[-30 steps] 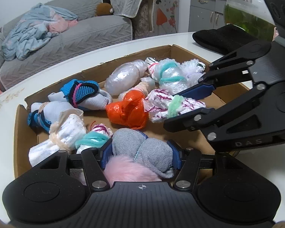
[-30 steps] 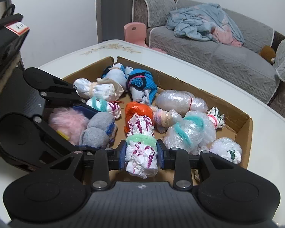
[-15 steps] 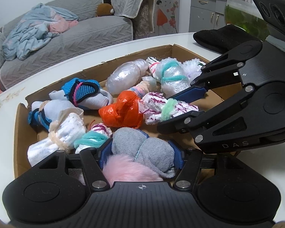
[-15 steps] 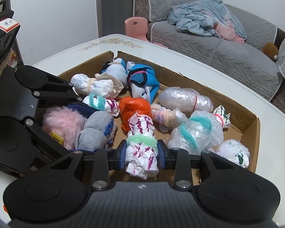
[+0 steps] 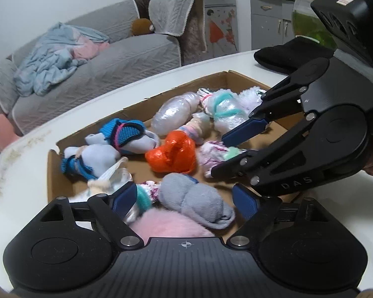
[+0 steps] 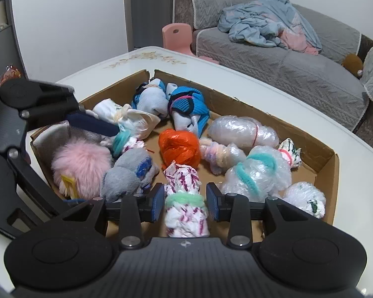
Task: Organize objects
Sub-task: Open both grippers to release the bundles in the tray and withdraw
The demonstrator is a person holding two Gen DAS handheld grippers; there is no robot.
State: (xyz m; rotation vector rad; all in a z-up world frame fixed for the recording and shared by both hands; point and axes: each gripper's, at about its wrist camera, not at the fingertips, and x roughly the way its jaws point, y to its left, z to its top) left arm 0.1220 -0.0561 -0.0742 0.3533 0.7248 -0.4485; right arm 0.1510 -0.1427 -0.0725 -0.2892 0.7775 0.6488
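Box [image 6: 332,171] of cardboard sits on white table [image 6: 261,84], full of rolled bundles; left to right in right wrist view: pink fluffy bundle [image 6: 80,166] at box's left end; grey sock roll [image 6: 129,173] touching it on its right; orange bag bundle [image 6: 179,146] mid-box; white-and-purple bundle [image 6: 184,196] with green band just in front of orange one; clear plastic bundle with teal tie [image 6: 258,173] further right; small white bag bundle [image 6: 305,198] in right corner.

Left gripper [image 5: 185,200]: fingers [image 5: 124,197] open, spread either side of grey sock roll [image 5: 194,198], not touching it on the right side; left-side contact cannot tell; pink fluffy bundle [image 5: 166,226] just below the roll, against gripper body.

Right gripper [image 6: 185,201]: fingers [image 6: 158,201] open, straddling green band of white-and-purple bundle, small gap visible each side; bundle lies on box floor, pointing towards orange bundle.

In left wrist view right gripper [image 5: 243,146] comes in from the right over white-and-purple bundle [image 5: 211,154]; orange bag bundle [image 5: 172,155] just left of it.
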